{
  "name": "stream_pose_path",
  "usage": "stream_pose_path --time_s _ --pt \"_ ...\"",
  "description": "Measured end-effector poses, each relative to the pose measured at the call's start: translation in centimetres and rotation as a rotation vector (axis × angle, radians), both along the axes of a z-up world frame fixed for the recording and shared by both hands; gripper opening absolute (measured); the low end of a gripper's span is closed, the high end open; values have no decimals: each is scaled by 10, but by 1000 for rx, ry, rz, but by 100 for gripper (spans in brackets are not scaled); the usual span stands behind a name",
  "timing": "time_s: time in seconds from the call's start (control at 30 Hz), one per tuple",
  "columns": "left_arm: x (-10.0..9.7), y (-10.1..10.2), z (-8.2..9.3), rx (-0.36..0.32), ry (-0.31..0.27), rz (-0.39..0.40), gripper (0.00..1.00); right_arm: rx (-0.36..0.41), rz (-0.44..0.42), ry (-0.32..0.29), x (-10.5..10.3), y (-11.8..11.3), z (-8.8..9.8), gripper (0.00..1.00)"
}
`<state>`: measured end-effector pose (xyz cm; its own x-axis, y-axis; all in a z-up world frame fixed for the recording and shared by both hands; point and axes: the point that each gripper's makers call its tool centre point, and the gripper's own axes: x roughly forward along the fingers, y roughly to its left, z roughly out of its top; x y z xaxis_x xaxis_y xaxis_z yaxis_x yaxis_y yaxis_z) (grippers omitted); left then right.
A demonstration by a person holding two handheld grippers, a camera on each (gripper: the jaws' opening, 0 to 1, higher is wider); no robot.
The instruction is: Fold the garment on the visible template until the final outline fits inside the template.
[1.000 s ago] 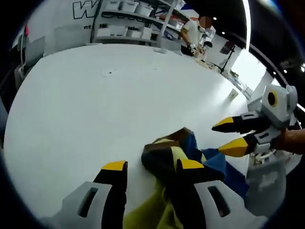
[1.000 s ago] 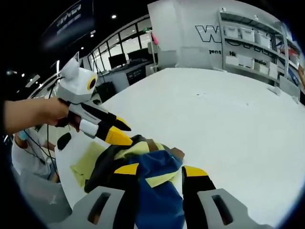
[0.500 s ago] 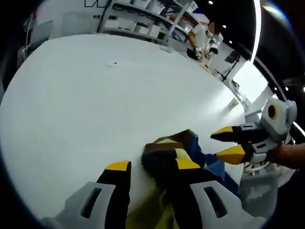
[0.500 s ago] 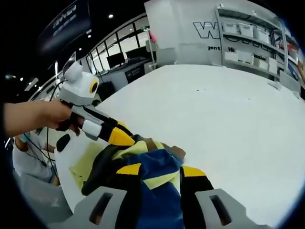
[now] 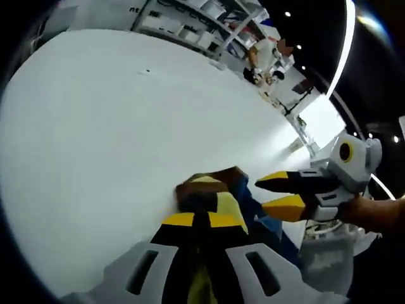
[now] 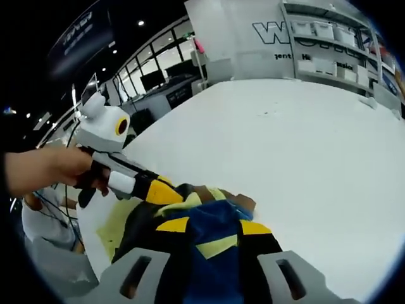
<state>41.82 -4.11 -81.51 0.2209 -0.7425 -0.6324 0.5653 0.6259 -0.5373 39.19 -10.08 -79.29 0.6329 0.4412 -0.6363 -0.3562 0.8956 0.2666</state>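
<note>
The garment (image 5: 212,190) is a crumpled heap of brown, black, yellow and blue cloth on the white table (image 5: 95,126). My left gripper (image 5: 202,220) is shut on its near edge, the yellow tips almost touching. From the right, my right gripper (image 5: 278,192) reaches in with its jaws apart beside the blue part. In the right gripper view the blue and yellow cloth (image 6: 209,218) lies between the spread jaws of my right gripper (image 6: 212,225). There my left gripper (image 6: 161,190), held by a hand, presses into the heap's left side. A yellow-green template (image 6: 117,221) shows under the garment.
The table's edge (image 6: 95,253) runs close behind the template. Shelves with white bins (image 6: 329,38) stand past the far edge. A person (image 5: 262,54) works at the far side; another person (image 6: 44,221) is beside the near edge.
My left gripper's jaws have gone from wide apart to shut on the garment's edge. The right gripper has stayed open at the blue part, with both views shifting a little.
</note>
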Motion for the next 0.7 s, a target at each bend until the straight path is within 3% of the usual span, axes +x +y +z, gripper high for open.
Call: stream_pose_path --time_s 0.4,0.57,0.7 --pt "-5 -2 25 -41 -89 -26 0 70 -28 24 4 4 3 26" --pt "-6 -3 36 -62 -119 -28 0 126 -51 14 5 5 16 28" --pt "-10 -7 45 -84 -139 -40 0 130 -52 41 5 7 10 29"
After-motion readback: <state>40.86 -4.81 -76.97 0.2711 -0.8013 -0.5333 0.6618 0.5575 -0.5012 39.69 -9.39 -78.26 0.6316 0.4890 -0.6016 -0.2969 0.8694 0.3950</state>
